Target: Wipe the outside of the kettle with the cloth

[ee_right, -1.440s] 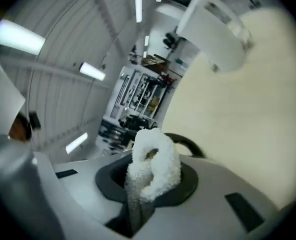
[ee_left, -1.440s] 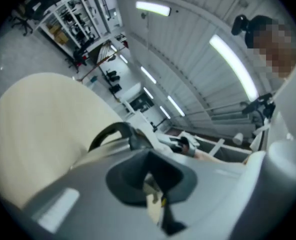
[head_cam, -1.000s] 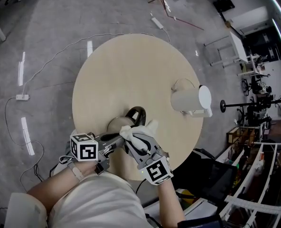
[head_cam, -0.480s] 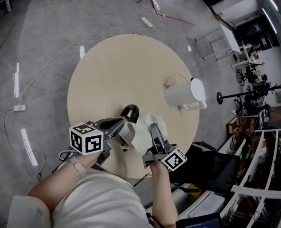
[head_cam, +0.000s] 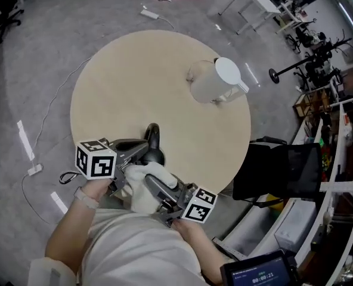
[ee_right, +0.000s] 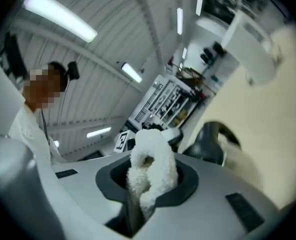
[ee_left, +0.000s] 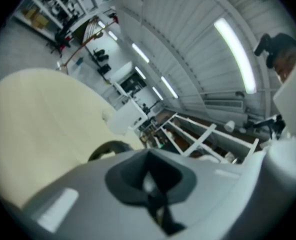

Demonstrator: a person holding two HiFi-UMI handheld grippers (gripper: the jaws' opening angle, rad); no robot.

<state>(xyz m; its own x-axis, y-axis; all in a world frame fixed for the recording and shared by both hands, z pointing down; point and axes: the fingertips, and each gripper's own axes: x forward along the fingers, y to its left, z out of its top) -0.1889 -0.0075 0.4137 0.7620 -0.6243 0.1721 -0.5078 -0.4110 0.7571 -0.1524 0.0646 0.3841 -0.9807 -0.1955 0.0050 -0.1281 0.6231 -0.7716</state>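
At the near edge of the round table, close to the person's body, stands the kettle; its black handle arches up and away toward the table's middle, and that is roughly its long line in the head view. The left gripper comes at it from the left. Its jaws are drawn almost together, with only a narrow slit and a pale sliver between them, and they end right at the kettle's dark top by the handle, so I judge it clamped on the kettle there to steady it. The right gripper is clenched on the cloth – its own view shows a thick white fold pinched between the jaws. It reaches in from the right and near side, so the kettle lies just ahead of it and a little to its left. The cloth is bunched against the kettle's near flank and hides most of the body, so how much of the wall it touches cannot be told. The right gripper is the one placed to wipe, and the far side by the handle looks hardest to reach – the left gripper and the handle stand in the way. A white lidded jug sits well apart across the table, clear of the work, and cables trail on the floor beyond
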